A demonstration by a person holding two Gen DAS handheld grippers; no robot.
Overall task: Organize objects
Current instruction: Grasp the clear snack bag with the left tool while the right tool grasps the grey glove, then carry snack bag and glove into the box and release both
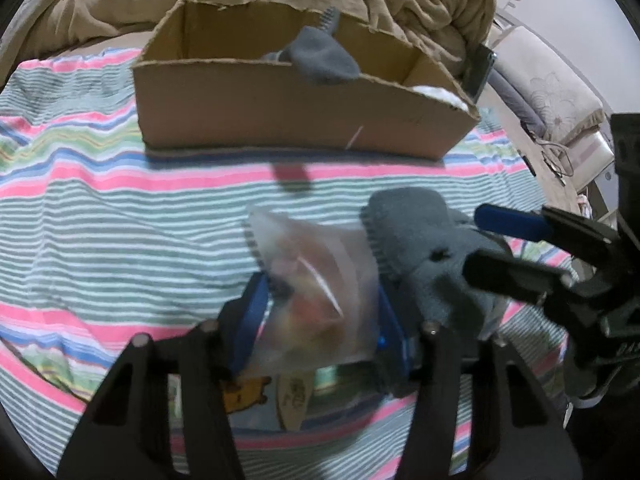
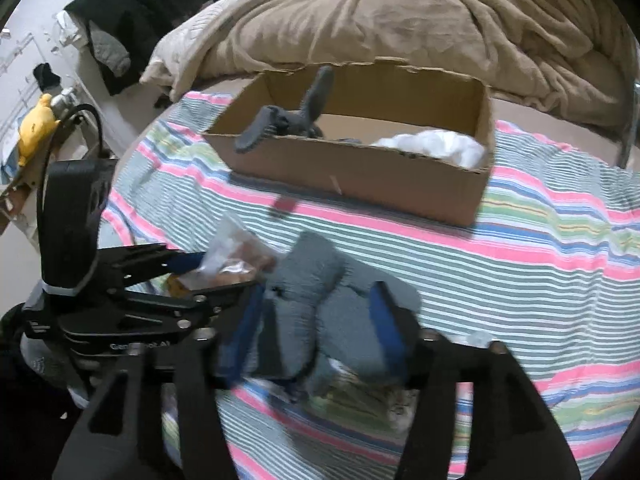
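Note:
My left gripper [image 1: 320, 312] is shut on a clear plastic bag [image 1: 320, 288] with brownish and coloured contents, held above the striped bed sheet. My right gripper [image 2: 316, 328] is shut on a grey glove [image 2: 312, 292]; the glove [image 1: 420, 248] and the right gripper [image 1: 504, 240] also show at the right of the left wrist view. The left gripper [image 2: 200, 276] and its bag [image 2: 236, 256] show at the left of the right wrist view. An open cardboard box [image 1: 280, 112] stands ahead on the bed, with another grey glove [image 1: 320, 56] hanging over its front wall.
The box [image 2: 360, 172] also holds something white [image 2: 432, 144] at its right end. A tan duvet [image 2: 400, 16] is heaped behind the box. The striped sheet [image 1: 100, 220] covers the bed. A yellow plush toy [image 2: 36, 128] and dark clothes [image 2: 132, 12] lie beyond the bed's left edge.

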